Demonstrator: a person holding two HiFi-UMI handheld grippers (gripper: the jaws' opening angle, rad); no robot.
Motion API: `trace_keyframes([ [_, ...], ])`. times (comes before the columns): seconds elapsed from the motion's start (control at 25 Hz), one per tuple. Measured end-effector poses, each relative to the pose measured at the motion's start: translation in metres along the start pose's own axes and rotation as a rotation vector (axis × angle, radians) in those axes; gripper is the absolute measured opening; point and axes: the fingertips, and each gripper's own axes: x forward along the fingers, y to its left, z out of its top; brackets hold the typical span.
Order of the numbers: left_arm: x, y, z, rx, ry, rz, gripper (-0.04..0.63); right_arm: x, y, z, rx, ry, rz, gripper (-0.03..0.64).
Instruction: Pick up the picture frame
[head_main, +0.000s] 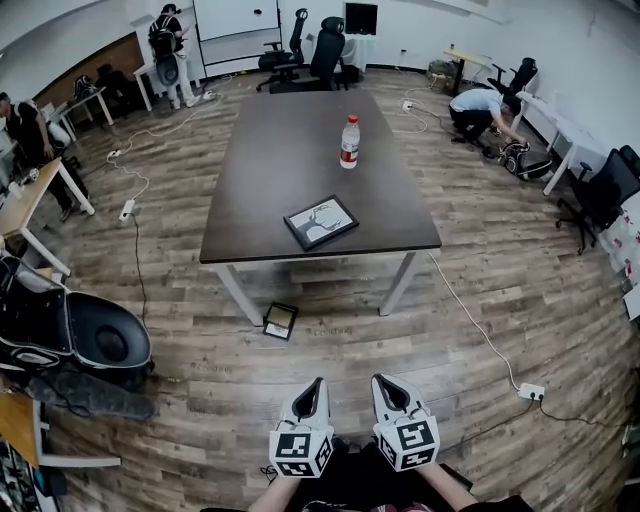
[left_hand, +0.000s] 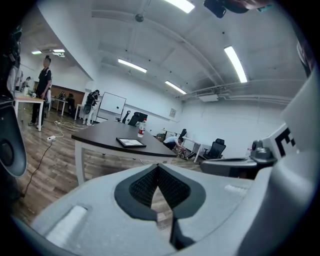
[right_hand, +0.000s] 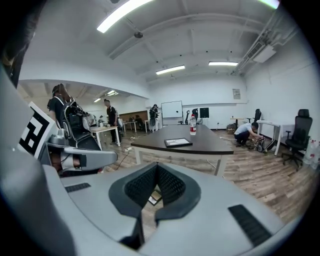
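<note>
The forearms (head_main: 452, 488) run off the head view's bottom edge, and the left edge cuts a black chair (head_main: 95, 340). The table (head_main: 300, 160) hides its far legs. The label on the bottle (head_main: 349, 141) is too small to read. The right gripper (right_hand: 157, 164) hides most of the floor frame (right_hand: 155, 198).

No lettering is legible anywhere; the red label on the bottle (head_main: 349, 141) is too small.

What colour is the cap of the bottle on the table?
The cap is red; the head view shows it best.
</note>
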Motion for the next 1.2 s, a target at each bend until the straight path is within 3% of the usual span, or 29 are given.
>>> trace_keyframes([
  [0.36,0.033,0.059,0.039,0.061,-0.01,-0.113,0.008,0.071,0.032,0.025,0.022,0.005,-0.028,0.008],
  [0.6,0.045,0.085,0.033,0.004,0.054,-0.053,0.008,0.093,0.043,0.019,0.077,0.066,-0.021,0.008],
  [0.8,0.048,0.08,0.036,0.026,0.046,-0.106,0.008,0.097,0.046,0.019,0.084,0.064,-0.031,0.008],
  [1.2,0.062,0.105,0.046,-0.007,0.029,-0.03,0.008,0.131,0.04,0.024,0.092,0.073,0.021,0.008],
])
